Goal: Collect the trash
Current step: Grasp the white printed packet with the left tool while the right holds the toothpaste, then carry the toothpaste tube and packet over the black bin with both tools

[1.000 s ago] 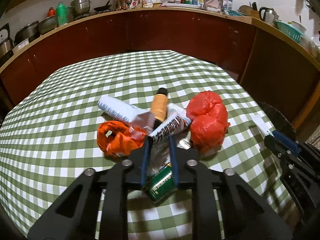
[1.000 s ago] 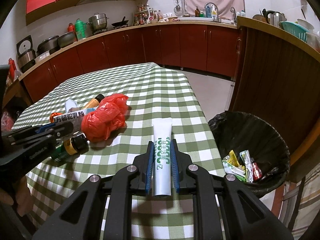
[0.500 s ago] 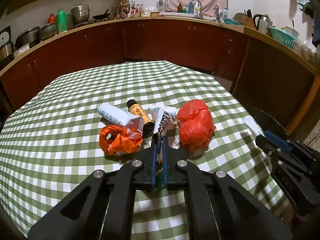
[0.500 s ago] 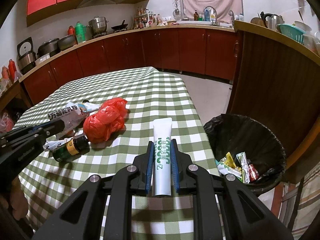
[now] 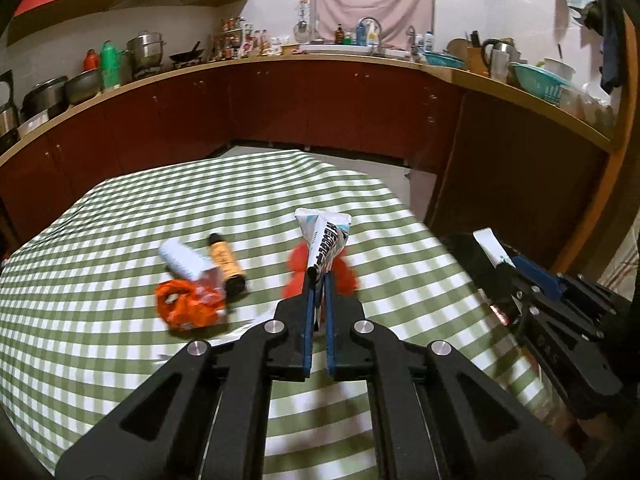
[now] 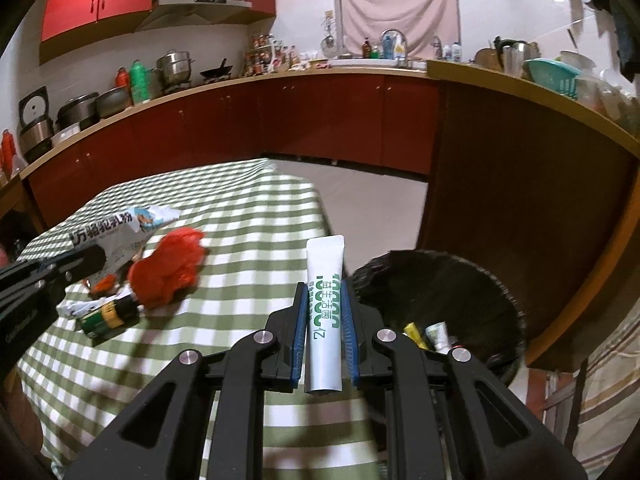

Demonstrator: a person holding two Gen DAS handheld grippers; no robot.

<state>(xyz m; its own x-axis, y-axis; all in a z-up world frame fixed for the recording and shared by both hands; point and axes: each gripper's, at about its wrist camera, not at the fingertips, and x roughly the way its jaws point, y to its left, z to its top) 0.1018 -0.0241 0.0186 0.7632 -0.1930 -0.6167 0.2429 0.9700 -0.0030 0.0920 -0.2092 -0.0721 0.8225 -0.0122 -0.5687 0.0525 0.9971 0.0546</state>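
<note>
My left gripper [image 5: 318, 280] is shut on a white printed milk-powder packet [image 5: 325, 240] and holds it above the checked table [image 5: 100, 280]; the packet also shows in the right wrist view [image 6: 120, 232]. My right gripper [image 6: 324, 300] is shut on a white and green tube [image 6: 324, 308], held over the table's right edge beside the black-lined trash bin [image 6: 440, 292]. A red plastic bag [image 6: 168, 268], a green bottle [image 6: 108, 316], an orange wrapper [image 5: 188, 308], an orange-labelled bottle [image 5: 226, 264] and a white roll [image 5: 182, 260] lie on the table.
The bin holds several wrappers [image 6: 432, 332]. A brown counter panel [image 6: 520, 200] stands right behind the bin. Kitchen counters with pots [image 5: 144, 48] ring the room. A striped cloth [image 6: 608, 380] hangs at the far right.
My left gripper closed on the packet and lifted it off the table. My right gripper rose with the tube and shifted slightly toward the bin.
</note>
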